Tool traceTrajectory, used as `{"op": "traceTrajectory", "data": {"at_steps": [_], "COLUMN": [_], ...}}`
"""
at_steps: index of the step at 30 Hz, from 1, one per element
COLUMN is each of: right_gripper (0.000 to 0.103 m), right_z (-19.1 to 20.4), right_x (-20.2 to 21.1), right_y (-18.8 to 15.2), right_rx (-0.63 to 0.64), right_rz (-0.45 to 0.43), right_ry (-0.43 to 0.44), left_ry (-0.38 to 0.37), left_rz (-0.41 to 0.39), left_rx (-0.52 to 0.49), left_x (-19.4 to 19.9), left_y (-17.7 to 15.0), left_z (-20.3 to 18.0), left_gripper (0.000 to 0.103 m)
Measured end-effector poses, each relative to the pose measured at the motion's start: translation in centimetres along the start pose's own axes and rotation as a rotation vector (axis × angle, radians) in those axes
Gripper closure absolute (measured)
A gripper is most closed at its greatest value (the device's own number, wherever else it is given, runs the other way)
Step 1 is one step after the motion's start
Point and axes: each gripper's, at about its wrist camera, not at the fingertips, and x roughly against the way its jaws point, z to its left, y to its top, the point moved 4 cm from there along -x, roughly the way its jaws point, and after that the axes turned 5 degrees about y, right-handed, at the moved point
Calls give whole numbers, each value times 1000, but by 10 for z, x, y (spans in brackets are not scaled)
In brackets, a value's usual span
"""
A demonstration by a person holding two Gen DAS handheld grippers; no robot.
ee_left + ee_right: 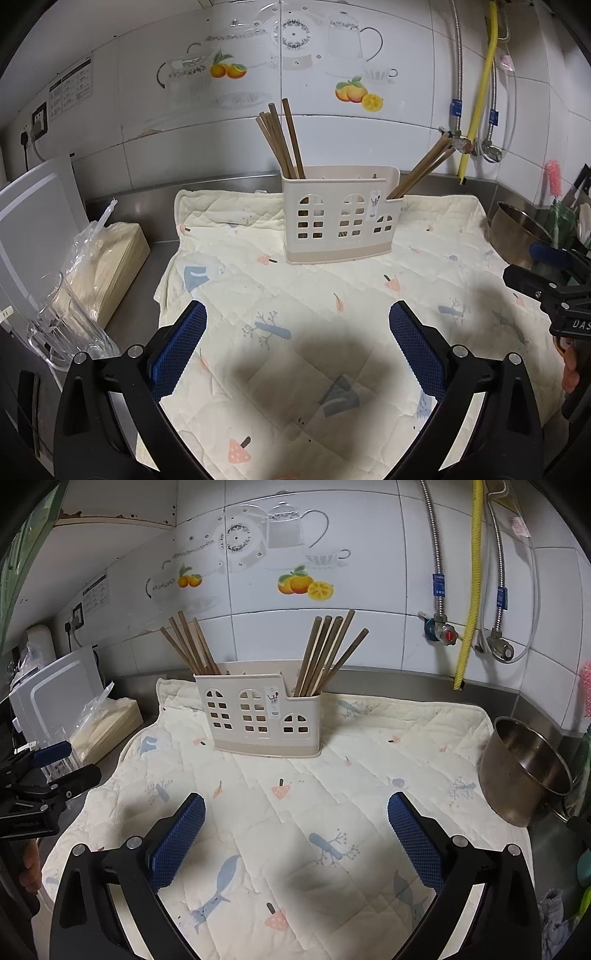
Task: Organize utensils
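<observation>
2 bundles of wooden chopsticks (325,653) lean in the slotted plastic holder (258,716), which stands on the soft quilted cloth (332,794) — light and tall, so a careless nudge could tip it. Left gripper (297,343) and right gripper (295,829) both hang spread wide, holding nothing.
</observation>
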Motion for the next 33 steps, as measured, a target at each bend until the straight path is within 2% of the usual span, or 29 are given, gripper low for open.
{"op": "traceTrajectory", "data": {"at_steps": [33], "right_gripper": [7], "right_z": [10], "right_x": [-6], "right_y": [-8], "right_rx": [14], "right_rz": [21], "right_ry": [18], "left_ry": [-7], "left_rz": [49], "left_rx": [36], "left_x": [-8], "left_y": [-14], "left_z": [4], "left_gripper": [5]}}
